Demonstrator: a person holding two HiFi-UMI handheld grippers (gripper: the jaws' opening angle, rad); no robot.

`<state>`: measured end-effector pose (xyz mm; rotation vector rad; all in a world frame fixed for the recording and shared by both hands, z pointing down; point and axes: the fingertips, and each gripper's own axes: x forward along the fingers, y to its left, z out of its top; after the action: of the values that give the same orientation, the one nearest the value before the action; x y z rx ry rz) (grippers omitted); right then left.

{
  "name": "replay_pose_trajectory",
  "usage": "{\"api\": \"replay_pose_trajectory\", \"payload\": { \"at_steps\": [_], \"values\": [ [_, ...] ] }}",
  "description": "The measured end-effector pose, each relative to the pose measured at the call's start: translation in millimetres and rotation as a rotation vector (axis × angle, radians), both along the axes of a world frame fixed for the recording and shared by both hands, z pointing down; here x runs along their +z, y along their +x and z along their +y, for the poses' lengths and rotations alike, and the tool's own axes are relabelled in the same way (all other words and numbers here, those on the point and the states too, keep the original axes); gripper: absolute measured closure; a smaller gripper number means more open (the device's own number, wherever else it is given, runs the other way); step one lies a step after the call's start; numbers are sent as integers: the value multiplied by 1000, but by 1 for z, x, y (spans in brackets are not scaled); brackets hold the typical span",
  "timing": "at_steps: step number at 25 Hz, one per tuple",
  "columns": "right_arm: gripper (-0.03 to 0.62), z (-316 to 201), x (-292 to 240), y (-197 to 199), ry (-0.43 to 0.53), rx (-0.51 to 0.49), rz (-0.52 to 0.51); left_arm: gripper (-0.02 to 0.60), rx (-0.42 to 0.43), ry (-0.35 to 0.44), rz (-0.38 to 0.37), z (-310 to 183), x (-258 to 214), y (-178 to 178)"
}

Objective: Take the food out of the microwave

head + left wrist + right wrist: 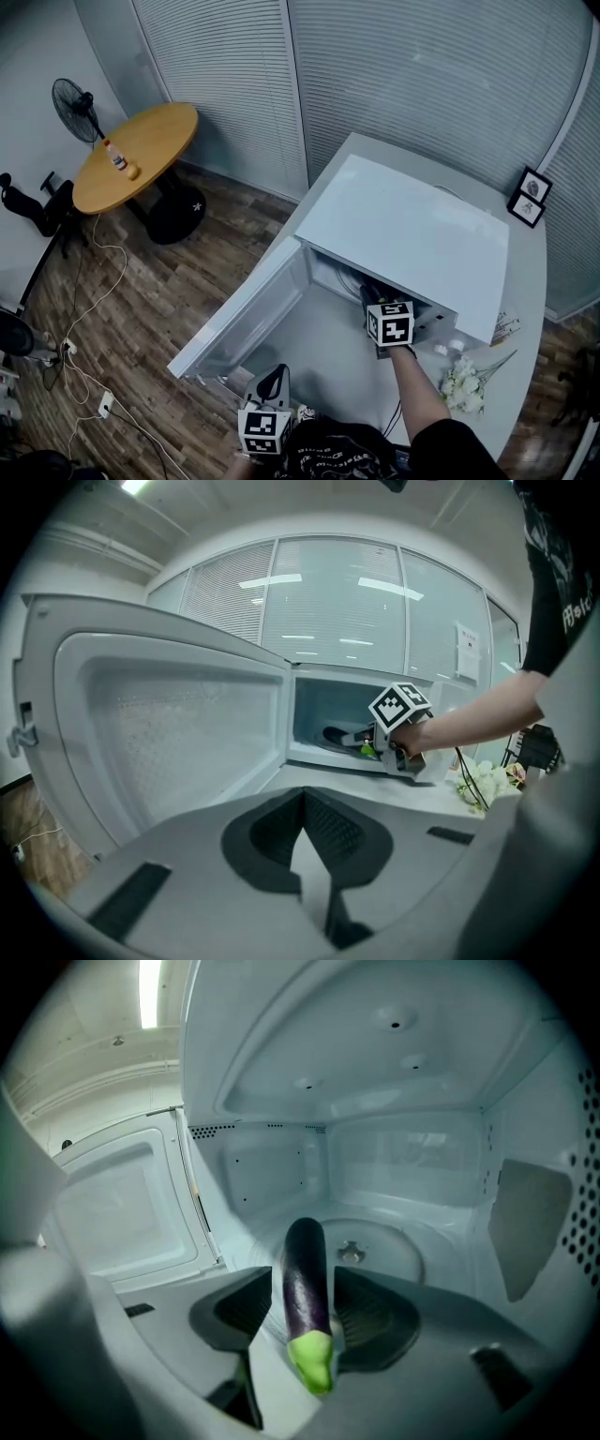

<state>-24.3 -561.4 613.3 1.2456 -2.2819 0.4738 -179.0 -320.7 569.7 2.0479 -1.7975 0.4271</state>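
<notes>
A dark purple eggplant point(303, 1265) with a green stem end lies on the glass turntable point(394, 1260) inside the white microwave point(403, 225). My right gripper point(306, 1283) reaches into the cavity and stands open. The eggplant is between its pads, with a small gap on each side. In the left gripper view the right gripper point(375, 744) sits at the oven mouth with the eggplant point(339, 735) beyond it. My left gripper point(302, 794) is shut and empty. It hangs in front of the counter point(525, 309), near the open door point(248, 319).
The door swings out to the left. White flowers point(464, 384) lie on the counter right of my arm. Two framed pictures point(530, 197) stand at the back right. A round wooden table point(136, 155), a fan point(75, 108) and floor cables point(89, 309) are at far left.
</notes>
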Motion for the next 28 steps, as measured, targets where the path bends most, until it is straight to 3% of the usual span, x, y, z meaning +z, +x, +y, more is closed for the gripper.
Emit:
{"api": "replay_pose_trajectory", "payload": {
  "at_steps": [14,17,28],
  "values": [
    [401,-3,9,0,-12,-4,66,574,-13,-9,-1,6,4,-2],
    [437,-3,10,2,-7,-4,82,574,-14,-8,2,6,5,-1],
    [442,-3,-2,3,29,18,52,574,-18,-2,6,7,4,-1]
  ]
}}
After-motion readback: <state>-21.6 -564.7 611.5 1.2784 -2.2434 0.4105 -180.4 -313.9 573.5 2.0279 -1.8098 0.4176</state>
